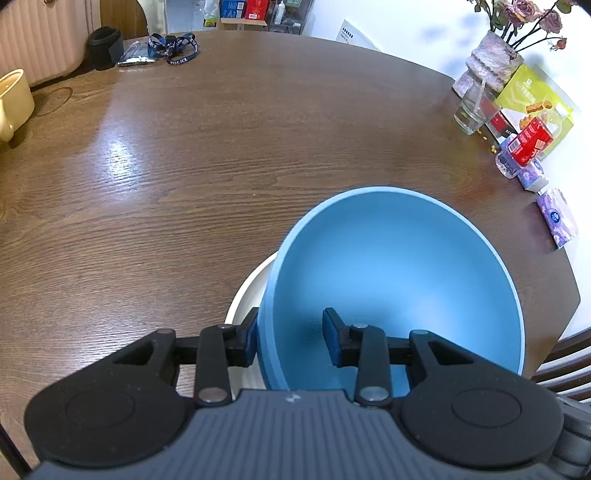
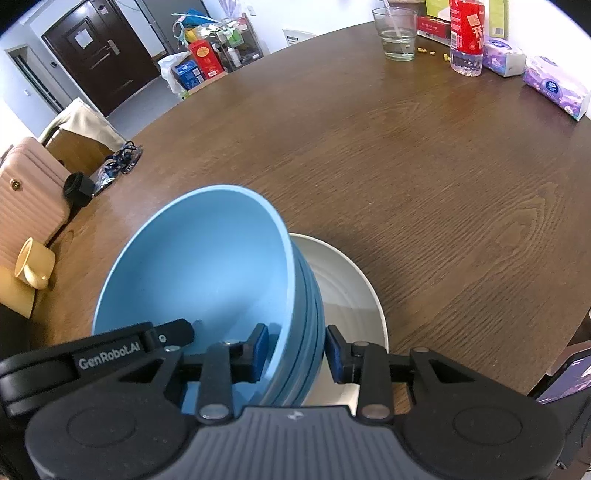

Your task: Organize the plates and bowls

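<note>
Left gripper [image 1: 290,341] straddles the near-left rim of the blue bowl [image 1: 399,273], one pad against the outer wall and the other standing apart from the inner face, so a firm clasp cannot be confirmed; right gripper [image 2: 296,352] brackets the opposite rim, its inner pad at the wall and its outer pad a little clear, grip likewise undetermined. The bowl sits tilted over a white plate [image 2: 343,280]; whether it rests on the plate cannot be told; the plate lies on the round wooden table [image 2: 424,177]; a glass [image 2: 397,35] and tissue packs [image 2: 554,85] stand at the far edge; a yellow mug [image 1: 13,101] stands well apart to the left.
</note>
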`<state>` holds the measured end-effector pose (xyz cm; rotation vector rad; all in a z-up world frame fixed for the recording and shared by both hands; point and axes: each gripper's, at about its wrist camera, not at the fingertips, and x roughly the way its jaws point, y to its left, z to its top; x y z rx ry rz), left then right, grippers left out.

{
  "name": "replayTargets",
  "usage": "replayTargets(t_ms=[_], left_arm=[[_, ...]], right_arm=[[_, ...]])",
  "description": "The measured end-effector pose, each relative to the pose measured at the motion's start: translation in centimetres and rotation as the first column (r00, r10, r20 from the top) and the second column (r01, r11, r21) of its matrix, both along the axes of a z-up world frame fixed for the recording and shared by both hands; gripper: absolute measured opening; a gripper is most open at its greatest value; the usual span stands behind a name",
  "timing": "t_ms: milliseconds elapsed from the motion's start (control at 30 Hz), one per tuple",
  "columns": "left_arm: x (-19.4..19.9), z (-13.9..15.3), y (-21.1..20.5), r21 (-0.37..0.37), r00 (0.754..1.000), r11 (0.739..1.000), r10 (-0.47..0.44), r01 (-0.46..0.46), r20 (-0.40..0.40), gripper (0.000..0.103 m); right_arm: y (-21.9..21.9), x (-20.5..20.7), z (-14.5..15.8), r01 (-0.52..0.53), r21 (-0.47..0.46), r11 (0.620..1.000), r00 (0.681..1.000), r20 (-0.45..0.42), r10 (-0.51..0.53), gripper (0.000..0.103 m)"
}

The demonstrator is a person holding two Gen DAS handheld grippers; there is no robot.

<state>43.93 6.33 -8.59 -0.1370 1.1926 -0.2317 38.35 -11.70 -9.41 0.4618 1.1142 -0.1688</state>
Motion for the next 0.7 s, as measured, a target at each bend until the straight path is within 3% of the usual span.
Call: replayTargets(t_ms=[200, 500, 633, 700], left_arm=[[-0.4, 1.0, -0.1, 0.020, 0.999, 1.000, 0.012, -0.013, 0.049, 0.050], [-2.1, 2.7, 0.5, 0.033, 0.989, 0.997, 0.062, -0.067, 0.137, 0.077], [-3.6, 3.9, 1.4, 0.025, 0.976, 0.994, 0.096, -0.103, 0.196, 0.099], [-4.4, 4.6, 2.0, 0.017, 0.968, 0.993, 0.110, -0.117, 0.224, 0.102]], right_arm=[[-0.1, -0.3, 0.6, -0.022, -0.006, 1.000, 0.999, 0.033, 0.023, 0.037], [-0.7, -1.5, 1.4, -0.042, -0.003, 0.999, 0.995, 0.093, 0.042, 0.073], [-0.8, -2.3, 2.1, -0.066, 0.008, 0.998, 0.988, 0.139, 0.064, 0.085], [-0.7, -2.9, 2.6, -0.079, 0.000, 0.997, 0.983, 0.167, 0.078, 0.088]])
